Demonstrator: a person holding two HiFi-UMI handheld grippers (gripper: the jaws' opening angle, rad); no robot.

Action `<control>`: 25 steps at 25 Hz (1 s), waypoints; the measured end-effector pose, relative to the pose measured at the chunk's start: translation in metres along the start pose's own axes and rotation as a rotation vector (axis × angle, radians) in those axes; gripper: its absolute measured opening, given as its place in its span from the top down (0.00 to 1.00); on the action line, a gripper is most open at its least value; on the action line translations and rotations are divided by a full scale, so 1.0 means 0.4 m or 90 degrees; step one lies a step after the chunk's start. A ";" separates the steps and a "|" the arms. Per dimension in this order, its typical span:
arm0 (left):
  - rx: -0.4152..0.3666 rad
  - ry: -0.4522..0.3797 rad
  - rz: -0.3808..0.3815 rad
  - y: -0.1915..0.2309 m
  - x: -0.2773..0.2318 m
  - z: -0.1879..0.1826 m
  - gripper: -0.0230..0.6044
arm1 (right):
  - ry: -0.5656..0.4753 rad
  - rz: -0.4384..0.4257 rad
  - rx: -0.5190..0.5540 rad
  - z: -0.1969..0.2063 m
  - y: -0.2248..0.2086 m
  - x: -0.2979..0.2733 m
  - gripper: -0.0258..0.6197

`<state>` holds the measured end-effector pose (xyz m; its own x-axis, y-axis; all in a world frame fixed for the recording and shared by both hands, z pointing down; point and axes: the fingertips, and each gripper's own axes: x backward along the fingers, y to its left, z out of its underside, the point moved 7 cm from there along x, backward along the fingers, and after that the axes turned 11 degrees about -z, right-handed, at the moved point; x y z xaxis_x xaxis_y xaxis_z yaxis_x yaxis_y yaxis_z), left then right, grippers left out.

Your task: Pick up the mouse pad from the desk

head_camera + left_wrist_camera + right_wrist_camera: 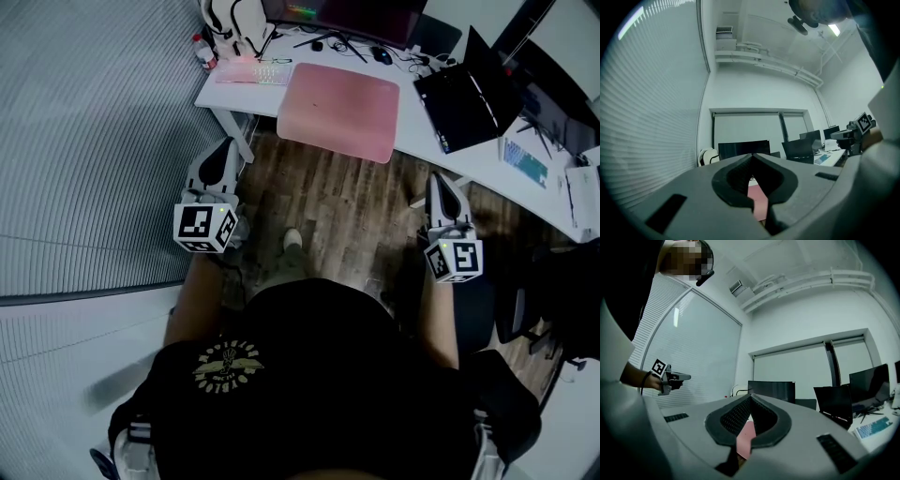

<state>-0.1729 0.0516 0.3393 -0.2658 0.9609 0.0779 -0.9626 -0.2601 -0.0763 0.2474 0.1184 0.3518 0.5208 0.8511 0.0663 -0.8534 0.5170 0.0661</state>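
Pink mouse pad (337, 111) flat on white table (427, 131), front edge overhanging, left gripper (223, 150) jaws clenched, empty, right gripper (441, 185) jaws likewise, both apart from pad

The person holds both forearms out ahead, the left forearm (187, 309) and the right forearm (441, 323) well apart on either side of the body. The left gripper (225, 148) points level and forward, its fingers (736, 180) closed together with nothing held between them. The right gripper (439, 183) points level the same way, its fingers (736, 418) likewise pressed together and empty.
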 end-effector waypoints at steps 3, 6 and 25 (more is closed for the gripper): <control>-0.007 -0.007 -0.008 0.025 -0.023 -0.001 0.95 | -0.002 -0.004 -0.003 0.001 -0.001 -0.041 0.97; -0.025 0.000 -0.012 0.036 -0.044 0.004 0.95 | 0.004 -0.008 -0.009 0.012 0.000 -0.069 0.97; -0.033 0.061 0.006 0.046 -0.237 0.088 0.95 | 0.035 -0.003 -0.037 0.080 -0.115 -0.199 0.97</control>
<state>-0.1673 -0.0476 0.3654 -0.2656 0.9639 -0.0189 -0.9554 -0.2658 -0.1286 0.2458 0.0239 0.3753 0.5244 0.8514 0.0115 -0.8515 0.5243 0.0086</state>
